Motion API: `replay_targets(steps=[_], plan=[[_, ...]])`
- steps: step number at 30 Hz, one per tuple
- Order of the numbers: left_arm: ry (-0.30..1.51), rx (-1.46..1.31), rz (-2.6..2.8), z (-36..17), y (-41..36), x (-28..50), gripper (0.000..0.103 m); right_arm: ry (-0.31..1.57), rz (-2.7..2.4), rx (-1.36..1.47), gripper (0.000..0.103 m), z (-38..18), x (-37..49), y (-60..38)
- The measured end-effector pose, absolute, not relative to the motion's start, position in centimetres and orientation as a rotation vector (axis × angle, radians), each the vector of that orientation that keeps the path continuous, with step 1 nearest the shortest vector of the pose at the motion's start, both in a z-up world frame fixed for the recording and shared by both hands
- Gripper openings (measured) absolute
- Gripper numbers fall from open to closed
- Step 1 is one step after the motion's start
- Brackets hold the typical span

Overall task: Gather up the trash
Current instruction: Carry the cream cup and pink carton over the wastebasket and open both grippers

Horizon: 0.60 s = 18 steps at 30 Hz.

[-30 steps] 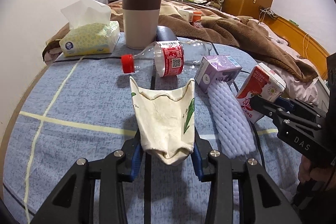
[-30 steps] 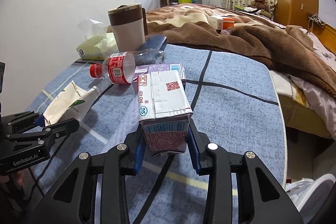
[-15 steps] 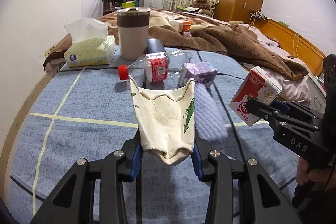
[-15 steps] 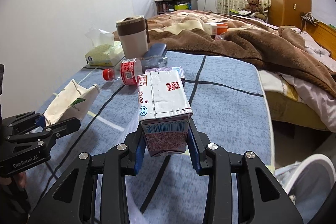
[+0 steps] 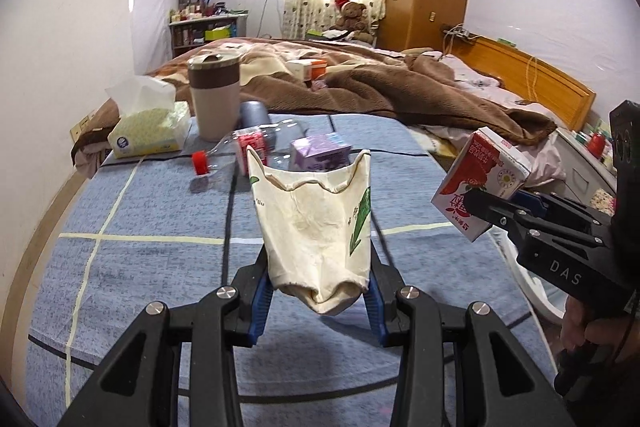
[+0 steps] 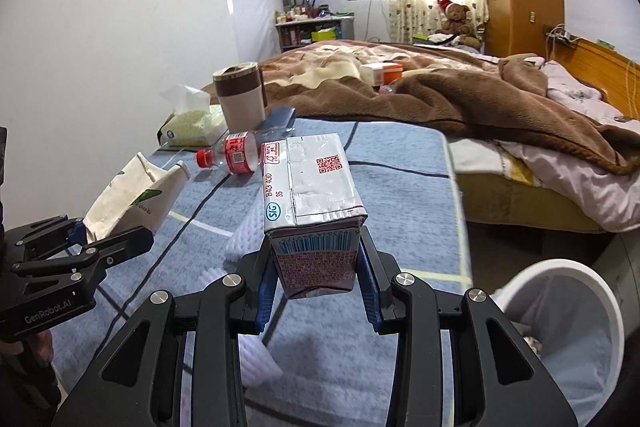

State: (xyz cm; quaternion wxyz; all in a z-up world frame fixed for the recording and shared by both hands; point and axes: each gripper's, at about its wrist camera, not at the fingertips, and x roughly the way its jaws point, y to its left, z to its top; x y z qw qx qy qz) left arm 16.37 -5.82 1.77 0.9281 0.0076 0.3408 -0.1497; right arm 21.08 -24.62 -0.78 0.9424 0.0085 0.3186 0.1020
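Your left hand-held gripper (image 5: pixel 318 297) is clamped on a crushed paper cup (image 5: pixel 314 227), holding it above the blue-covered desk (image 5: pixel 152 227). The cup's long axis runs straight away from you toward 12 o'clock, its flattened base between the blue pads and its torn mouth pointing forward and up. A green arrow mark shows on its side at 3 o'clock.

Your right hand-held gripper (image 6: pixel 318 287) is closed on a red-and-white milk carton (image 6: pixel 312 203), gripping it by one end. The carton's long axis also points toward 12 o'clock, with its silver seamed face and red QR code turned upward. In the left wrist view the same carton (image 5: pixel 482 183) sits at 3 o'clock, tilted, off the desk's edge.

At 5 o'clock of the right wrist view stands a white trash bin (image 6: pixel 568 311) with a liner, below the desk's level. A white foam fruit net (image 6: pixel 250 303) lies on the desk under the carton.

Farther off at 12 o'clock on the desk lie a clear plastic bottle (image 5: pixel 248 151) on its side, its red cap pointing toward 9 o'clock, and a purple drink carton (image 5: pixel 320 155) just beside it. Behind them stand a brown-banded cup (image 5: pixel 214 99) and a tissue box (image 5: pixel 148 131).
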Motion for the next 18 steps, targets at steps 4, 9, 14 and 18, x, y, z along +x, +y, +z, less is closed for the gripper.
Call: replay_targets(steps=[4, 9, 14, 18], plan=[[0.68, 0.032, -0.331, 2.4, -6.9, 15.4, 0.042, 0.639, 0.185, 0.024, 0.037, -0.5, 19.8, -25.7], [0.658, 0.056, -0.376, 3.1, -8.4, 14.6, 0.042, 0.627, 0.148, 0.039, 0.037, -0.2, 18.5, -27.1], [0.65, 0.079, -0.429, 3.2, -10.6, 13.7, 0.042, 0.612, 0.103, 0.052, 0.037, 0.0, 16.8, -28.8], [0.642, 0.099, -0.482, 3.3, -12.4, 13.0, 0.042, 0.607, 0.059, 0.052, 0.037, 0.1, 15.6, -30.0]])
